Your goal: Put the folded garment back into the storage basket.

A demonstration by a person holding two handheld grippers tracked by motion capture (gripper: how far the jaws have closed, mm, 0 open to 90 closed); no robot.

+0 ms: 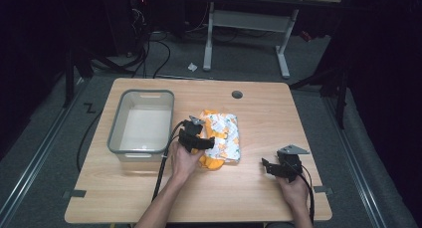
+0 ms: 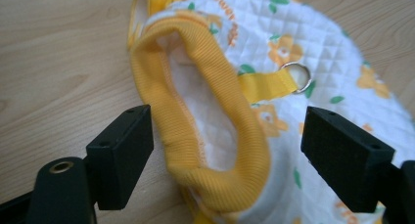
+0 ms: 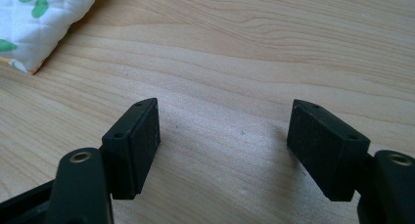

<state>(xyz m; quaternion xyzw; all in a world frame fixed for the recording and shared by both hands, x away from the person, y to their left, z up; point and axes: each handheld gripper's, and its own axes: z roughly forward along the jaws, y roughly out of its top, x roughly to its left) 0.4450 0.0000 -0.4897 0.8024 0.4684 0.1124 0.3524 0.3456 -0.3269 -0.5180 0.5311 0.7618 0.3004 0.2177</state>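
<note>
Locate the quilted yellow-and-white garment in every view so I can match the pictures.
High view: the quilted garment lies at the table's centre, right of the grey bin, with the left hand-held gripper on its left edge.
Left gripper view: the garment lies ahead, its yellow ribbed opening between the open jaws.
Right gripper view: one corner shows at top left.
Shared landmark: the light wooden table.

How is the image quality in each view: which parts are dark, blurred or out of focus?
High view: the table is evenly lit, the room around it nearly black. Left gripper view: the yellow ribbed collar of the quilted garment is fairly sharp, while the black fingers are soft at the edges. Right gripper view: the wood grain is crisp, and faint shadows lie beside the fingers.
</note>
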